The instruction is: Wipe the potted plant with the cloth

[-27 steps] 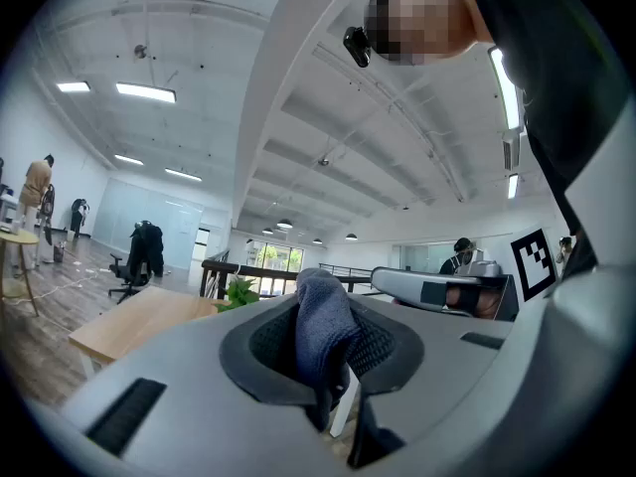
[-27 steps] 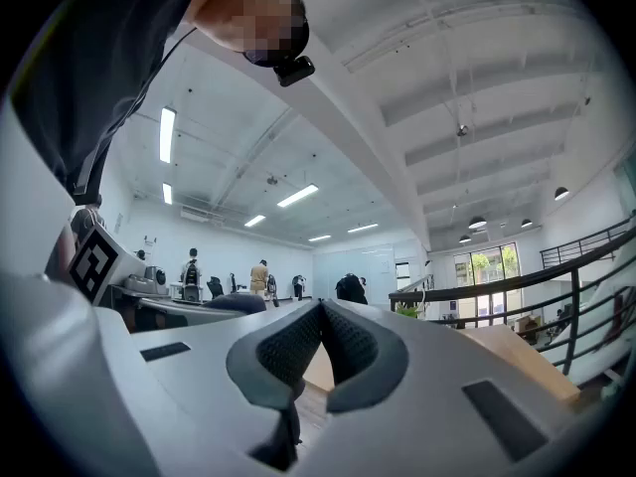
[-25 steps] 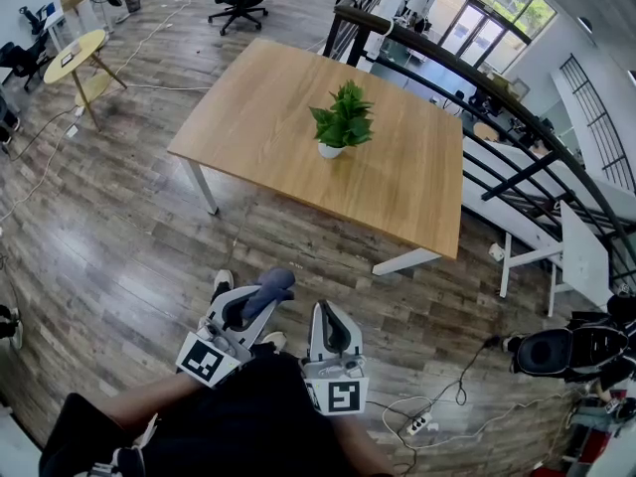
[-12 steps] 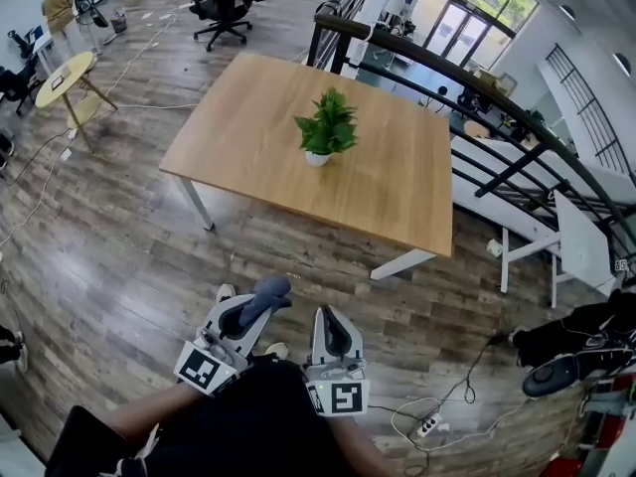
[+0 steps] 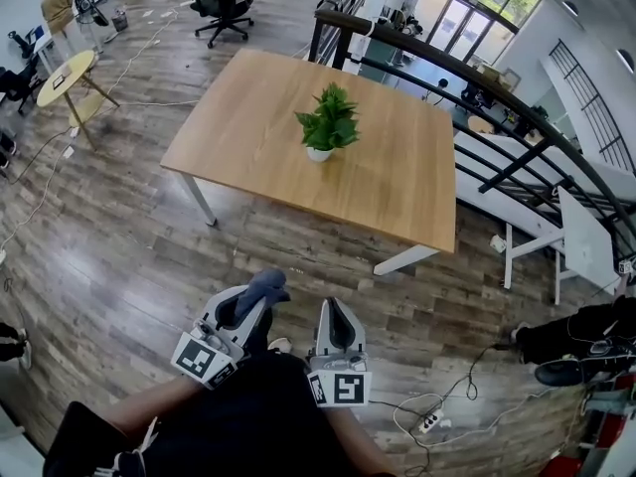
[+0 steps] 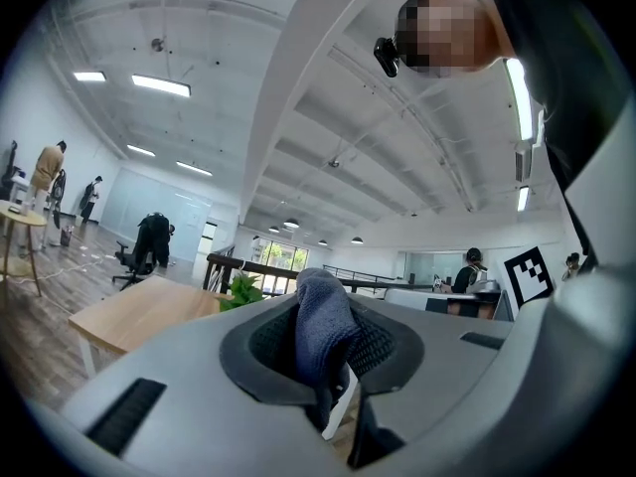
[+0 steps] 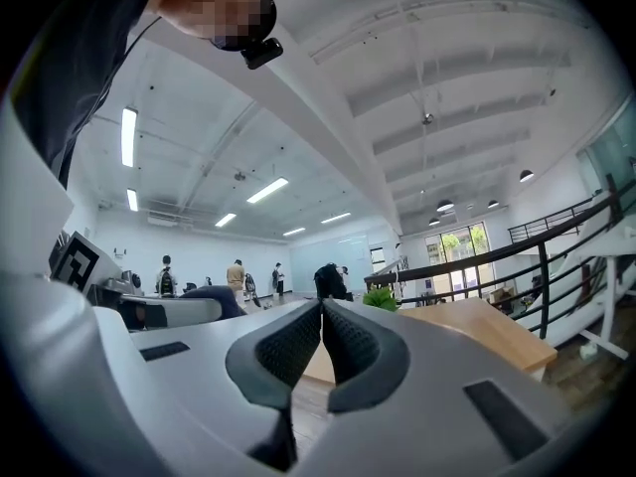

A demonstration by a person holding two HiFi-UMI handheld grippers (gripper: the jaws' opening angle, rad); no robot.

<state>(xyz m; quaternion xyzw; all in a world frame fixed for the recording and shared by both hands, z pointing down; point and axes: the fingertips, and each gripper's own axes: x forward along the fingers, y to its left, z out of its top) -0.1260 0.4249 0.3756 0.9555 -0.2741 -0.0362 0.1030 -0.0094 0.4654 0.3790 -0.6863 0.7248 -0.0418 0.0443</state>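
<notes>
**Cloth in hand, plant out of reach**

On the left, the left gripper (image 5: 254, 302) has its jaws closed on a blue-grey cloth (image 5: 266, 285). The left gripper view shows the cloth (image 6: 323, 328) bunched up between the pads, with most of it standing loose above them.

Further in, the potted plant (image 5: 328, 122) stands upright near the middle of the wooden table (image 5: 238, 137). It is well apart from both grippers, with bare floor between.

The right gripper (image 5: 332, 313) is closed with nothing in it, and its pads meet in its own view (image 7: 322, 311).

**What could go wrong**
- The cloth looks held by a narrow fold, so dragging it across the leaves could pull it out of the jaws.
- The pot is small and probably light. If nothing steadies it, a wipe could push it along the table or tip it over.
- At the right, a power strip (image 5: 427, 423) and its cables lie on the floor and could catch a foot on the way to the table.

**Count**
- Two grippers
- One cloth
- One potted plant
- One wooden table
- One power strip
</notes>
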